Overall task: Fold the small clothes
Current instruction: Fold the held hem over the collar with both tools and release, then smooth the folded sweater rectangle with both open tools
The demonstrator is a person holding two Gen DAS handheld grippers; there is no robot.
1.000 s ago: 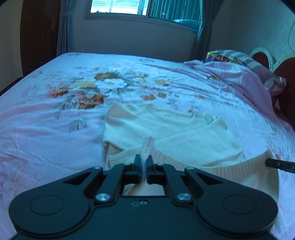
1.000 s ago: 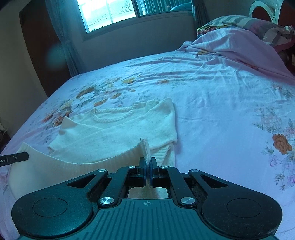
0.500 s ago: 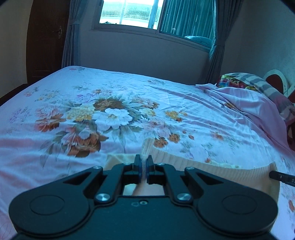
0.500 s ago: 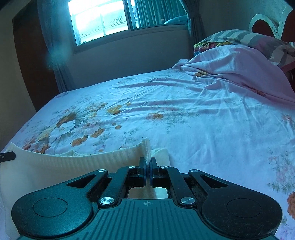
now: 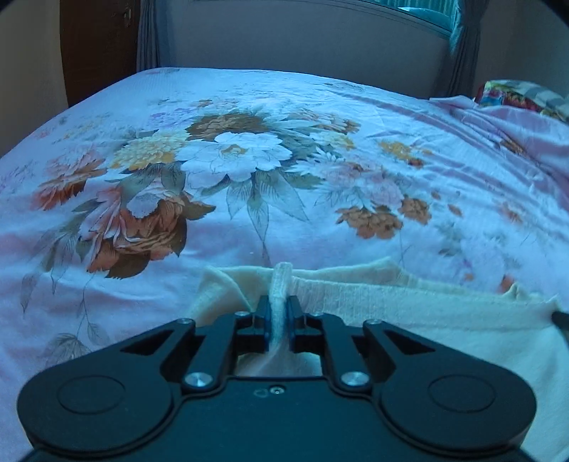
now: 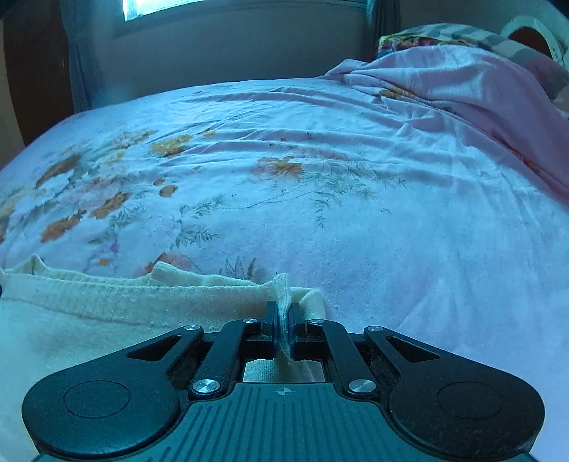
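I have my left gripper [image 5: 278, 321] pressed together on a bunched edge of the cream knitted sweater [image 5: 444, 320]; a tuft of the knit stands up between its blue-padded fingers [image 5: 265, 328]. My right gripper [image 6: 283, 328] is likewise pinching the same cream knit [image 6: 89, 320], a small fold of it poking up between the pads. The sweater lies at the near edge of the bed, on the pink floral bedsheet [image 5: 249, 170], and spreads out to the right in the left wrist view and to the left in the right wrist view, so it lies between my two tools. Its ribbed border runs across just beyond both grippers, with a second layer of the knit showing past it. At the far right of the left view a dark tip [image 5: 560, 317] touches the sweater's edge. Further off on the right is a rumpled pink blanket [image 6: 462, 81] heaped against a striped, patterned pillow [image 6: 444, 33]. Beyond the bed stands a pale wall [image 5: 302, 39] with grey curtains [image 5: 147, 33] on the left.
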